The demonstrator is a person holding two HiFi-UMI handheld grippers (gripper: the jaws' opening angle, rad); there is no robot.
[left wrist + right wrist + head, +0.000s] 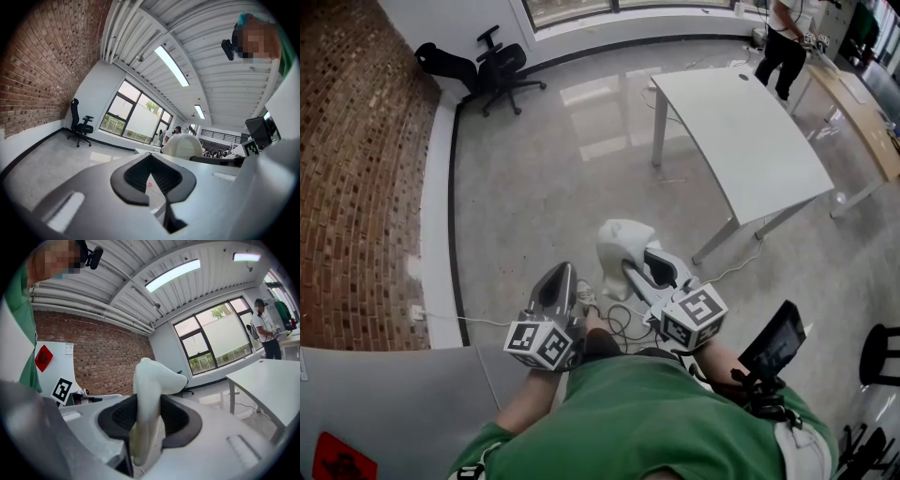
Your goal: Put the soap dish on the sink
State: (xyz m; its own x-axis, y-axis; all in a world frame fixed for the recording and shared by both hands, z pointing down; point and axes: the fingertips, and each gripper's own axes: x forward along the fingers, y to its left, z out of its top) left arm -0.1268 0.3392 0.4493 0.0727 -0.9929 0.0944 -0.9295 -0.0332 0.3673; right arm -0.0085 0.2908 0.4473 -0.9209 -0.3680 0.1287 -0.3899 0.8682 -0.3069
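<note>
head view — right gripper (630, 270) held level, clamping the soap dish (619, 240).

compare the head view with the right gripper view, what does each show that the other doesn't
Head view only: the marker cube on the right tongs, seen from above. Right gripper view only: the ceiling lights, and the pads pressed on either side of the soap dish. Both: the right tongs holding the soap dish, the white table and the brick wall.
</note>
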